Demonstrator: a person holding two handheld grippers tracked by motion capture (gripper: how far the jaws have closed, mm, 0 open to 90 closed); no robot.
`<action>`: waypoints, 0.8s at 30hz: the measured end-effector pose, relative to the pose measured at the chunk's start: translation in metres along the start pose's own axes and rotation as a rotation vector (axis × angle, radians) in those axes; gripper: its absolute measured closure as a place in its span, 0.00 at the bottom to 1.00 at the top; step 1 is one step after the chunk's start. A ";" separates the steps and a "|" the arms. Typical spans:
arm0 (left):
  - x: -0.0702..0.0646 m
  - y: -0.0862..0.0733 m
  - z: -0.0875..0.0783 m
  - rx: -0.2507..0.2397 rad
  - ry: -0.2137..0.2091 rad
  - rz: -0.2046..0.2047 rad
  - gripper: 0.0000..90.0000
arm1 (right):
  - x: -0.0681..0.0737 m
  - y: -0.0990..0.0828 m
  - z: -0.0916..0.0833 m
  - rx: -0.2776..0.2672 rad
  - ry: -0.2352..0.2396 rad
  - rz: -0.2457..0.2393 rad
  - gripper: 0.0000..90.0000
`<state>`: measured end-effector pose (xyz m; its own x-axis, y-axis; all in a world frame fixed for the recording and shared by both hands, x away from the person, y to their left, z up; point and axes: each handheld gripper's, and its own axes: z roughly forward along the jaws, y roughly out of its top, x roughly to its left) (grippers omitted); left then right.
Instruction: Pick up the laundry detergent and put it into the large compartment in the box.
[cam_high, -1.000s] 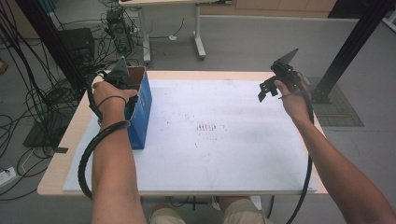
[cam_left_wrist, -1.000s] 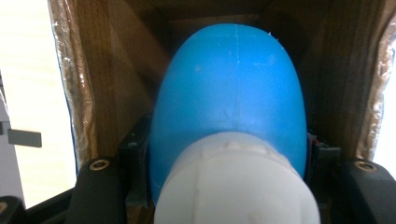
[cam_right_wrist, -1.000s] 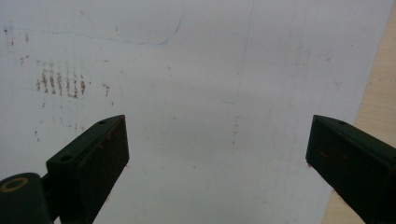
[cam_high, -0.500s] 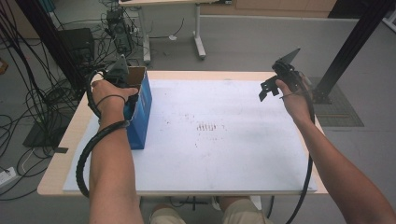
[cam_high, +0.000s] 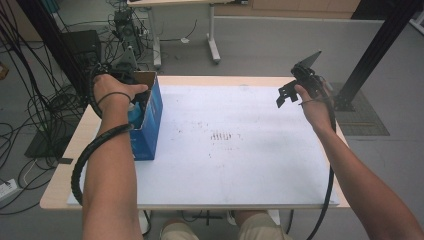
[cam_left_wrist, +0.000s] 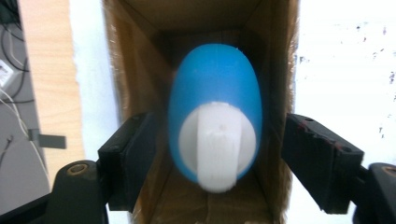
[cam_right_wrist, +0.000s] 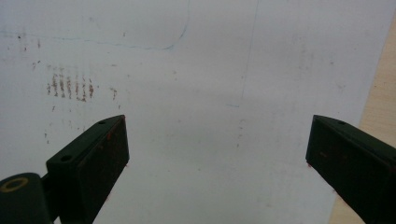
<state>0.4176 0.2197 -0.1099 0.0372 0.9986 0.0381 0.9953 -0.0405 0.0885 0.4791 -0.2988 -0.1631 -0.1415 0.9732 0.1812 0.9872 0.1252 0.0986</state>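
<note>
Blue egg-shaped object (cam_left_wrist: 214, 109) with a white cap end sits inside the open cardboard box (cam_left_wrist: 275, 70), seen between the jaws of your left tool (cam_left_wrist: 212, 158). Those jaws have just been opening; both pads stand clear of the object, with a gap on either side. In the high view the box (cam_high: 151, 117), blue on the outside, stands at the left edge of the white sheet (cam_high: 240, 150) on the bench (cam_high: 60, 175), and your left hand (cam_high: 112, 90) is over its open top. Your right tool (cam_right_wrist: 217, 158) is held above the sheet's far right corner, jaws wide apart, nothing between them.
</note>
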 end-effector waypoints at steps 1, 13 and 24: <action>0.000 0.000 0.000 0.000 0.000 0.000 0.28 | 0.000 0.000 0.000 0.000 0.000 0.000 0.06; -0.044 -0.009 -0.056 -0.094 0.059 0.282 0.17 | -0.002 0.006 0.004 0.015 -0.003 0.015 0.06; -0.130 -0.017 -0.081 -0.099 0.031 0.798 0.17 | 0.003 0.014 0.004 0.026 -0.018 0.018 0.06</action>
<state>0.3889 0.0880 -0.0352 0.7301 0.6655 0.1549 0.6566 -0.7461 0.1104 0.4924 -0.2936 -0.1655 -0.1224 0.9786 0.1653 0.9912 0.1122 0.0698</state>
